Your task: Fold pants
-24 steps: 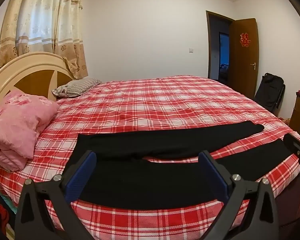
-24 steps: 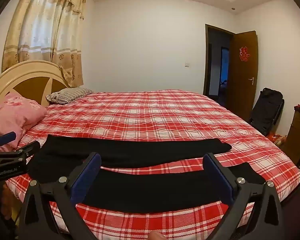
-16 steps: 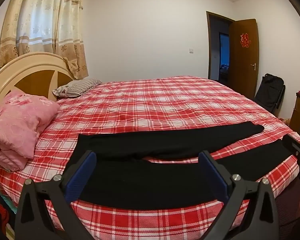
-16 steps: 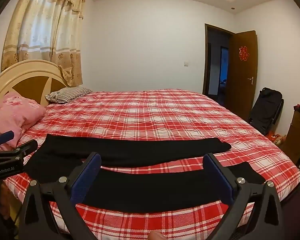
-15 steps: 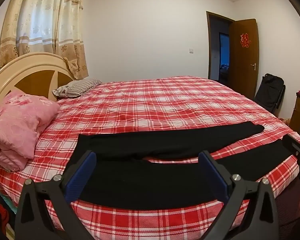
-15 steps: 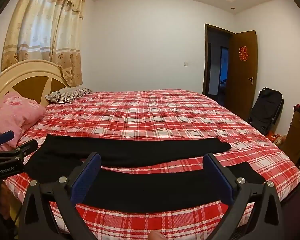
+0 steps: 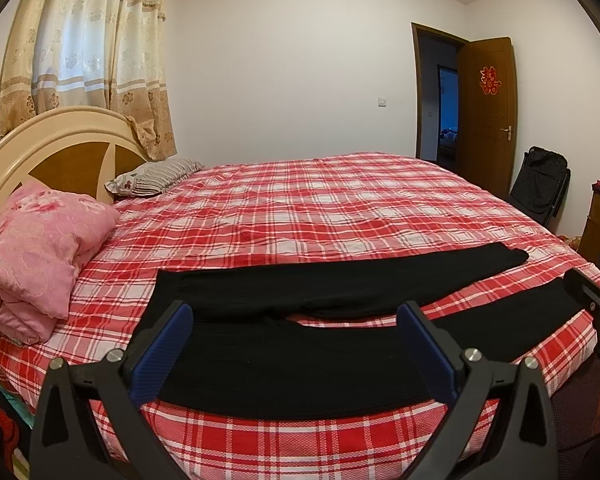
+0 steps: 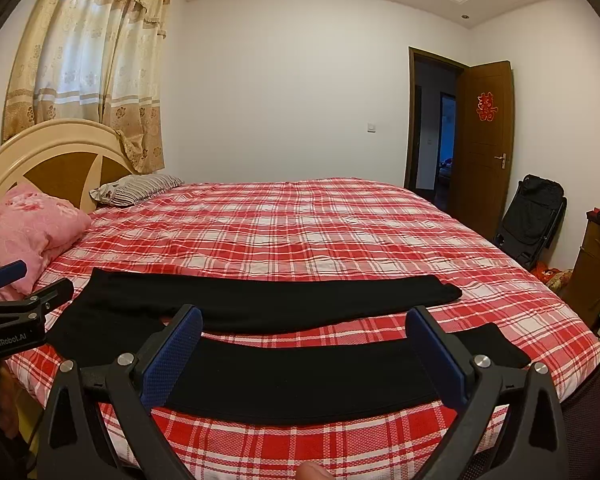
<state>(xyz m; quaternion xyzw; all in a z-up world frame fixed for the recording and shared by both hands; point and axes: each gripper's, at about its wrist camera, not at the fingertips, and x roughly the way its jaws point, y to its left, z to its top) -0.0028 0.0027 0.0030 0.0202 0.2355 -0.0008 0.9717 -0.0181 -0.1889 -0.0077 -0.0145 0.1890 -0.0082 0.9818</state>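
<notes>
Pants [image 7: 300, 344]: black, lying flat and unfolded near the edge of the red plaid bed [image 7: 320, 208], legs splaying toward three o'clock.
Left gripper [image 7: 296, 344]: hovering with jaws spread wide, gripping nothing, pants at twelve o'clock beyond its fingertips.
Right gripper [image 8: 304, 348]: likewise gaping wide and empty, facing the nearer leg.

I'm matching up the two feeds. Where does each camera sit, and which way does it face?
Left wrist: on the left gripper, nearer the waistband, facing across the bed; its open fingers show.
Right wrist: on the right gripper, nearer the cuffs; fingers open, a fingertip below.
Shared: the black pants, and each sees the other gripper.
</notes>
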